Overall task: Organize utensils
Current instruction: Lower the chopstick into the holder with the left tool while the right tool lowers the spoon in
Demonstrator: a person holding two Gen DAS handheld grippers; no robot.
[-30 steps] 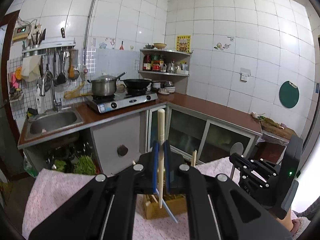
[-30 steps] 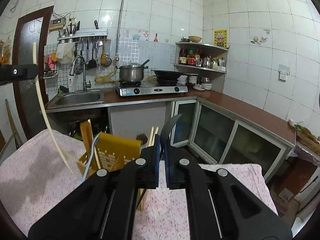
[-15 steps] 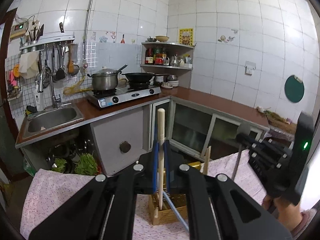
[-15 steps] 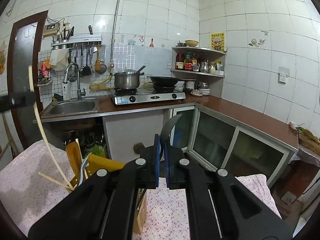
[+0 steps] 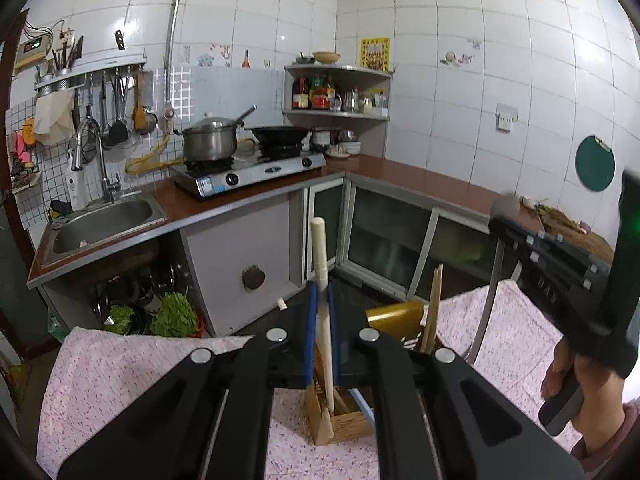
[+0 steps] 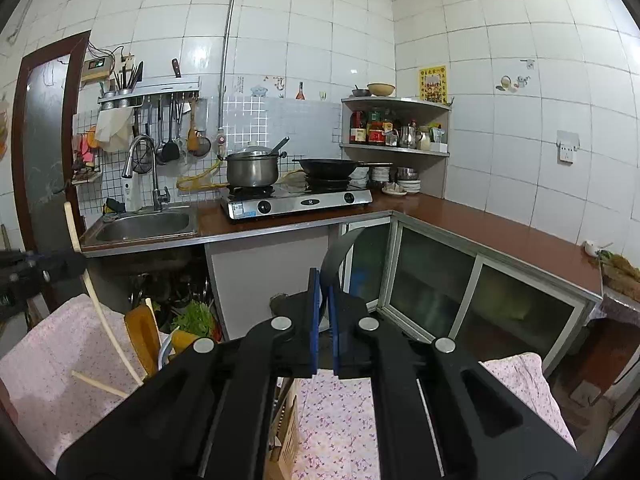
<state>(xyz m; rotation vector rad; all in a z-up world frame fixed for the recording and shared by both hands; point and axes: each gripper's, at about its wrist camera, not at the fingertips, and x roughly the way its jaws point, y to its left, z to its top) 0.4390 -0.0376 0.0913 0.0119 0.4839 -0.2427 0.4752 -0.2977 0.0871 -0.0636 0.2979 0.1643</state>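
Chopstick first: a pale, cream-coloured one stands nearly upright between my left gripper, the blue-lined jaws drawn in against its sides so only the stick's own width parts them. Its top rises above the jaws, and its lower end reaches down into the wooden holder that sits on the pink flowered cloth below. Inside that box I can also see a light blue handle leaning against the right wall, and behind it a yellow divider with another pale wooden stick leaning beside it.

My right gripper has its jaws almost together, clamped on a dark, flat utensil whose curved end sticks up above them; from the left wrist view the same utensil shows as a thin grey metal shaft hanging down from the right gripper with a rounded blurred top. What kind of utensil it is, I cannot tell. It hangs to the right of the holder, over the cloth, and I cannot make out whether its lower tip touches anything.

From the right wrist view, the left gripper appears at the left edge with the chopstick passing through it, bowed by the lens, near an orange upright piece of the holder. Another loose stick lies on the cloth there.
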